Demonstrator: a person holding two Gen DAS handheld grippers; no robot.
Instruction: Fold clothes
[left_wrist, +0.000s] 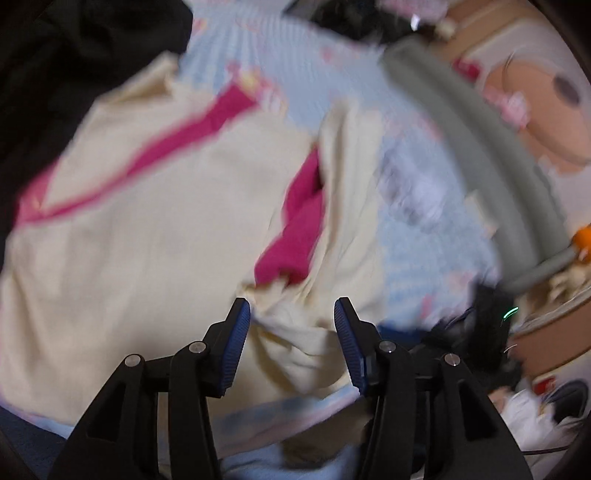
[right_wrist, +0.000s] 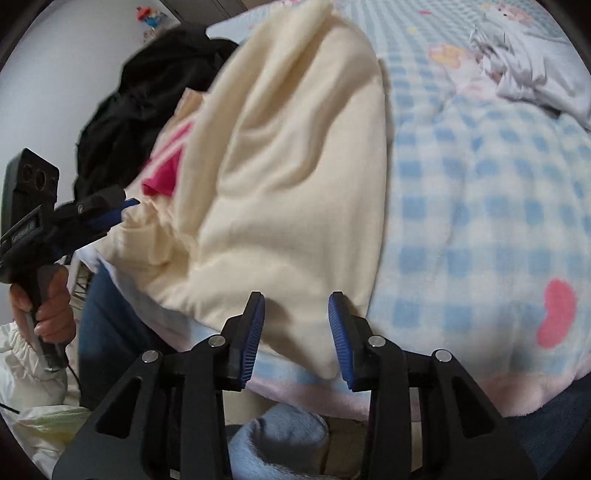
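A cream garment (right_wrist: 280, 177) with pink trim is spread on a bed covered by a blue checked blanket (right_wrist: 480, 229). The left gripper (left_wrist: 291, 314) is held open, bunched cream cloth lying between its 2 pads without being pressed. The right gripper (right_wrist: 297, 306) is likewise open over the garment's near edge. A black garment (right_wrist: 147, 107) is piled behind.

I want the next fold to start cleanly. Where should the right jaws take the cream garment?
Probably the cream garment's near hem, where it drapes over the checked blanket's edge. Come from the near side: that free edge already sits between the right gripper's open jaws.
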